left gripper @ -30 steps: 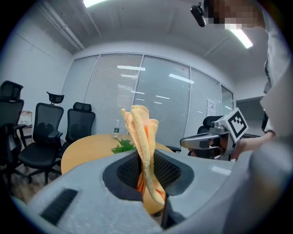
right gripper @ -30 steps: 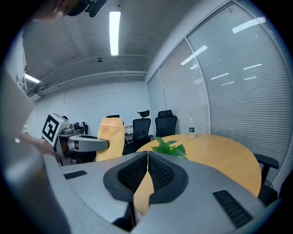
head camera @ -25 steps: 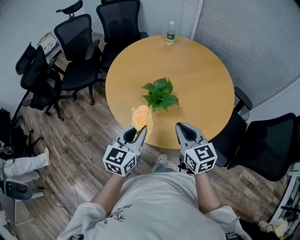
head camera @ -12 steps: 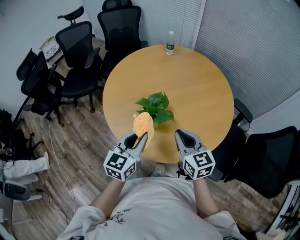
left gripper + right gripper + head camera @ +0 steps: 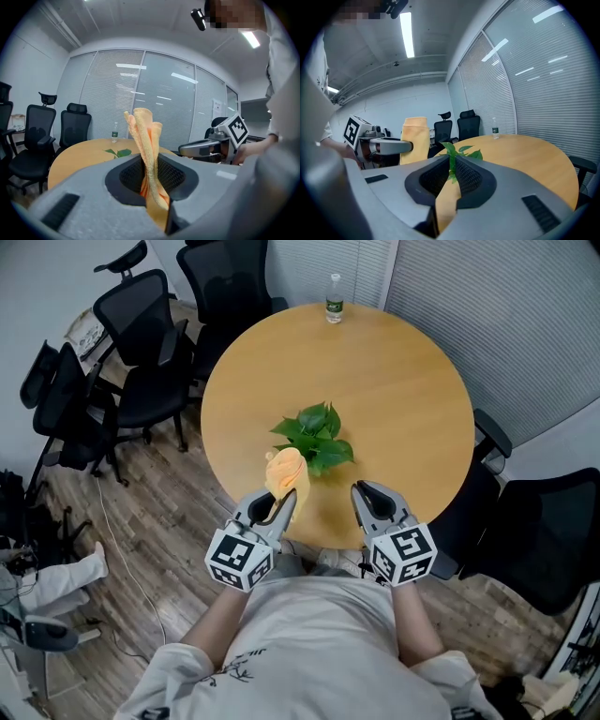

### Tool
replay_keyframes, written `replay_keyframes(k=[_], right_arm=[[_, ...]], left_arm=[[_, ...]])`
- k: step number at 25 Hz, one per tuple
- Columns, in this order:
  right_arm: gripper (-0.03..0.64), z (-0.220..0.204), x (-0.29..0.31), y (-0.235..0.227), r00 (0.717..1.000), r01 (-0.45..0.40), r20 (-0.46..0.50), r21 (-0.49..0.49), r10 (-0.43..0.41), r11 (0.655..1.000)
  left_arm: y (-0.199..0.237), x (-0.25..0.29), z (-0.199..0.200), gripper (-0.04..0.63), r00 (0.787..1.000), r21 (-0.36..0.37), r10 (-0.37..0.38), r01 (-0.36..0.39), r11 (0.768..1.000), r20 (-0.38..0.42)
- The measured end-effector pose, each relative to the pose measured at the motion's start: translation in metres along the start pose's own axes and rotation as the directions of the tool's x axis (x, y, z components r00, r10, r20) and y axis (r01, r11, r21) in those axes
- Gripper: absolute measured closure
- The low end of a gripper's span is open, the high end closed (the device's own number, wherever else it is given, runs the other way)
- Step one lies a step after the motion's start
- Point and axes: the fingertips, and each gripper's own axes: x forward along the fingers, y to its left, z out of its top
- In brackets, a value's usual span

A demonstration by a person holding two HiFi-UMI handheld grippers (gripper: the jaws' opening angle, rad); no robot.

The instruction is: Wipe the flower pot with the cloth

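A leafy green plant (image 5: pixel 314 435) stands near the middle of the round wooden table (image 5: pixel 403 390); its leaves hide the flower pot from above. My left gripper (image 5: pixel 283 504) is shut on an orange cloth (image 5: pixel 286 471), which stands up from the jaws just short of the plant's near left side. In the left gripper view the cloth (image 5: pixel 146 140) rises between the jaws, with the leaves (image 5: pixel 118 152) beyond it. My right gripper (image 5: pixel 364 499) is shut and empty, hovering over the table's near edge to the right of the cloth. Its own view shows the leaves (image 5: pixel 461 152) straight ahead.
A water bottle (image 5: pixel 334 298) stands at the table's far edge. Black office chairs (image 5: pixel 141 343) crowd the far left, and another chair (image 5: pixel 544 521) sits at the right. Window blinds (image 5: pixel 506 315) line the back. Wood floor (image 5: pixel 159 521) lies to the left.
Both grippers have moved a little forward over the table's near edge, closer to the plant. The cloth stays clamped in the left gripper.
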Motion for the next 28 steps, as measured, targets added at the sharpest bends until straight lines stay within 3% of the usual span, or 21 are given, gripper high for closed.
replay_keyframes(k=[11, 15, 28], right_arm=[[0.597, -0.021, 0.037, 0.015, 0.997, 0.018, -0.075, 0.029, -0.015, 0.999], [0.526, -0.033, 0.047, 0.01, 0.994, 0.028, -0.103, 0.016, -0.026, 0.999], [0.423, -0.112, 0.1, -0.025, 0.983, 0.043, -0.177, 0.014, -0.04, 0.999]], left_arm=[[0.053, -0.014, -0.016, 0.529, 0.997, -0.02, 0.0, -0.001, 1.0, -0.072], [0.073, -0.013, -0.03, 0.529, 0.996, -0.029, 0.012, -0.015, 0.999, -0.091], [0.131, 0.018, -0.112, 0.529, 0.983, -0.058, 0.077, -0.088, 0.994, -0.167]])
